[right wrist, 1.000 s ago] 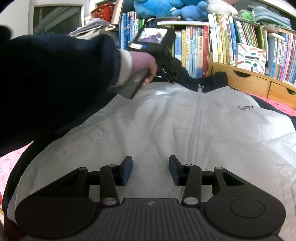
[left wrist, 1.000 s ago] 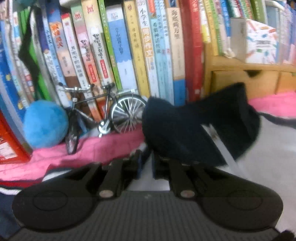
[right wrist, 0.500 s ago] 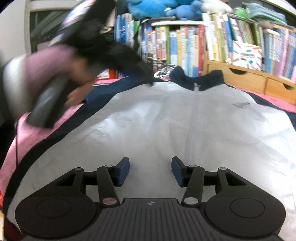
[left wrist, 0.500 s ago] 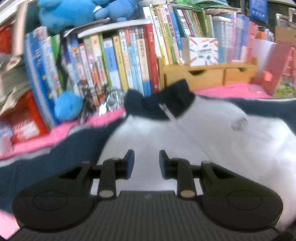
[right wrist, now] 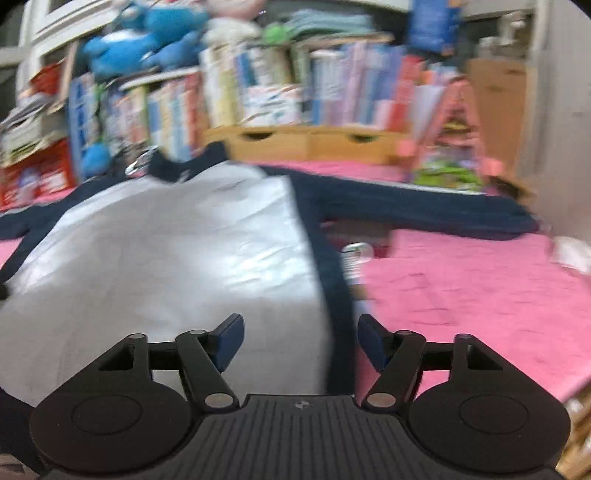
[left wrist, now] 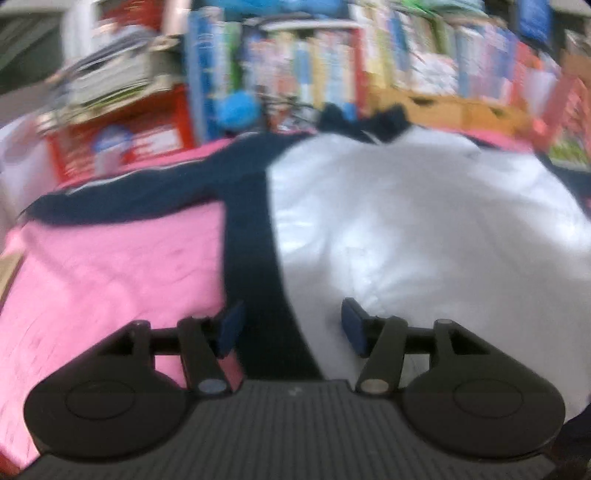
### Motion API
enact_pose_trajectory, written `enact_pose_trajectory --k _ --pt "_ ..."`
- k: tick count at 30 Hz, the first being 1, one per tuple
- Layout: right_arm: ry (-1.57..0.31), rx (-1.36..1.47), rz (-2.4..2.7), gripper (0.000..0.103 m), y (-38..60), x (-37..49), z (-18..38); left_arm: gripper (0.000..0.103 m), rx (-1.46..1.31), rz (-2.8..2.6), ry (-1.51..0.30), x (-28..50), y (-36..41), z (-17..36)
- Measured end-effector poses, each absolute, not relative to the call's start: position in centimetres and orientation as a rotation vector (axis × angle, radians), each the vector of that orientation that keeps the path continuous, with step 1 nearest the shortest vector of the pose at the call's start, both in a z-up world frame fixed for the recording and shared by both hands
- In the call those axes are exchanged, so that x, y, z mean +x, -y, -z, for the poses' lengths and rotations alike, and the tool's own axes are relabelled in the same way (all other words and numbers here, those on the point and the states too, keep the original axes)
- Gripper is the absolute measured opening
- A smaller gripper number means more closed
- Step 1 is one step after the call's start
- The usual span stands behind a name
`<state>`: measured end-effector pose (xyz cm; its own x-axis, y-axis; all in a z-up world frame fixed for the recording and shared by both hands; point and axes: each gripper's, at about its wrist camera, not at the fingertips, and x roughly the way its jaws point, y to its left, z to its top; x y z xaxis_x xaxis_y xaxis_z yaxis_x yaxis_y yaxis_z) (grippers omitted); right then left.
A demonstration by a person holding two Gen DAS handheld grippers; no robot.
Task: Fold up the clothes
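Left tool [left wrist: 291, 326] jaws opening, nothing gripped, right tool [right wrist: 300, 341] jaws opening, apparently empty, both angled downward

A jacket [left wrist: 406, 229] is spread flat on a bedcover [left wrist: 110, 280], its collar [left wrist: 354, 122] turned toward a wall of books [left wrist: 303, 70] at the back, with one sleeve [left wrist: 122, 199] stretched out to the left and the other sleeve [right wrist: 424, 206] to the right. Soft toys [right wrist: 147, 33] are perched on top of the shelved books, and a low chest of drawers [right wrist: 314, 142] is set behind the collar and to its right. A small object [right wrist: 354, 254], too blurred to be identified, is seen on the bedcover just beside the jacket's right edge, below the right sleeve.
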<state>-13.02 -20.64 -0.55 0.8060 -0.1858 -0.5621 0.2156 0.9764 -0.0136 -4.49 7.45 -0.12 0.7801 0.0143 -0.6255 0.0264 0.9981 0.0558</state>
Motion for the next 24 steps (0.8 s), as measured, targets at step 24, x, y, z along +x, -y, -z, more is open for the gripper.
enact_pose_trajectory --k 24 --pt "-0.667 0.029 0.186 0.097 13.8 -19.7 -0.7 0.103 0.086 0.032 -0.777 -12.1 -2.9 -2.8"
